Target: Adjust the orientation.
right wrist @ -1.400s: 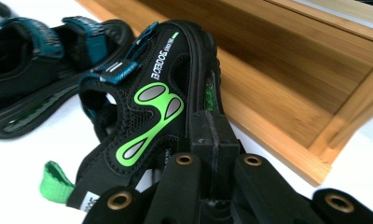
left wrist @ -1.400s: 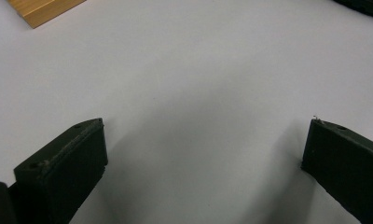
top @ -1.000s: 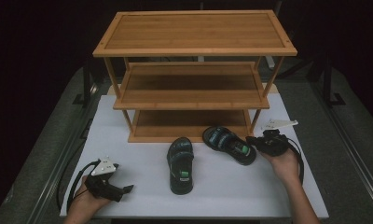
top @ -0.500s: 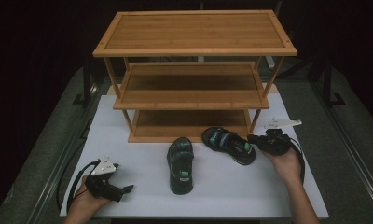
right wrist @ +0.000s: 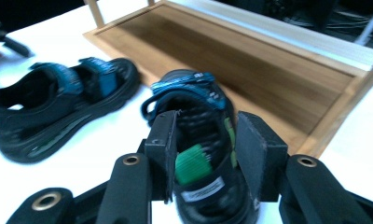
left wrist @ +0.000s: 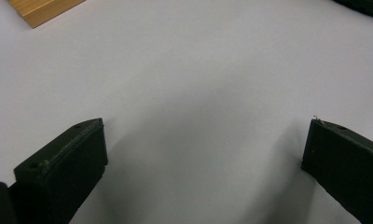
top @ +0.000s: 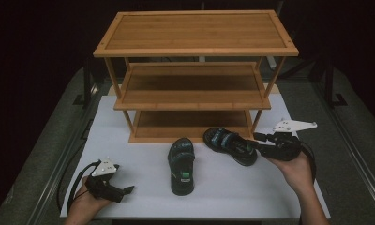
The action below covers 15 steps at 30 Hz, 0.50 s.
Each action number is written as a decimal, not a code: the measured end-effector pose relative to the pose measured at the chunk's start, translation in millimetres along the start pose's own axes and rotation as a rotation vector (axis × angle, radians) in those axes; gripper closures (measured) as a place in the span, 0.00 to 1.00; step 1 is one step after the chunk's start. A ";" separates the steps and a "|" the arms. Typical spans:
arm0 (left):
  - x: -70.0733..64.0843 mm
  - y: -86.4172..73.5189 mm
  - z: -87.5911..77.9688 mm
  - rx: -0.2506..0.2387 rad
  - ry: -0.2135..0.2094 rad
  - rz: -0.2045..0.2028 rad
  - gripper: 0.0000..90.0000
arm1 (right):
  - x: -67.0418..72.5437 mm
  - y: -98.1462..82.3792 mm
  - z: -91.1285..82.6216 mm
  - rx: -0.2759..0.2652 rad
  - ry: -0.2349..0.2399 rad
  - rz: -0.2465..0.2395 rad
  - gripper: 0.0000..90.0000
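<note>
Right gripper (top: 262, 142) hovering at heel of right-hand sandal (top: 230, 145), on table (top: 143, 178) just before rack (top: 195, 75). Jaws just been opening, now parted and straddling heel, pads seemingly not pressing.
Risk: closing off-centre, pads catching only soft heel strap, sandal twisting or dropping on lift.
Risk: toe snagging bottom shelf edge (top: 190, 138) if carried too low.
Other sandal (top: 182, 159) lying near, could get nudged.
Left gripper (top: 124, 191) resting near table edge, jaws spread wide, holding nothing.
</note>
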State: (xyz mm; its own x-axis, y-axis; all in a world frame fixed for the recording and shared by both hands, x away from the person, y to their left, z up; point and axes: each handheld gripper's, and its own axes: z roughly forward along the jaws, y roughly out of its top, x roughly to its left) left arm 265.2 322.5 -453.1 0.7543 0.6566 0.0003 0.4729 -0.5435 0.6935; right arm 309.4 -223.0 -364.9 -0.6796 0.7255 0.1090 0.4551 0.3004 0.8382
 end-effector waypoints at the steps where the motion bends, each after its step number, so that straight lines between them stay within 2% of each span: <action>1: 0.0 0.0 0.0 0.000 0.000 0.000 0.00 | 2.0 -0.8 -0.4 0.004 0.006 -0.008 0.63; 6: 0.0 0.0 0.0 0.000 0.000 0.000 0.00 | 5.5 -6.1 6.4 0.040 0.002 -0.032 0.60; 8: 0.1 0.0 0.0 0.001 -0.001 0.001 0.00 | 5.1 -8.5 10.6 0.052 -0.002 -0.039 0.67; 10: 0.2 0.0 -0.1 0.002 0.000 0.002 0.00 | 5.2 -10.4 12.2 0.051 -0.011 -0.058 0.79; 15: 0.3 0.1 -0.1 0.002 -0.001 0.002 0.00 | 5.1 -9.4 9.0 0.033 -0.008 -0.053 0.93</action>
State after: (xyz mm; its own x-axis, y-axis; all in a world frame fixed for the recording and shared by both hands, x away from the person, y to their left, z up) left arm 265.3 322.7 -452.9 0.7556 0.6550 0.0008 0.4725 -0.5459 0.6919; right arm 306.9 -216.5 -377.0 -0.6991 0.7125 0.0605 0.4374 0.3592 0.8244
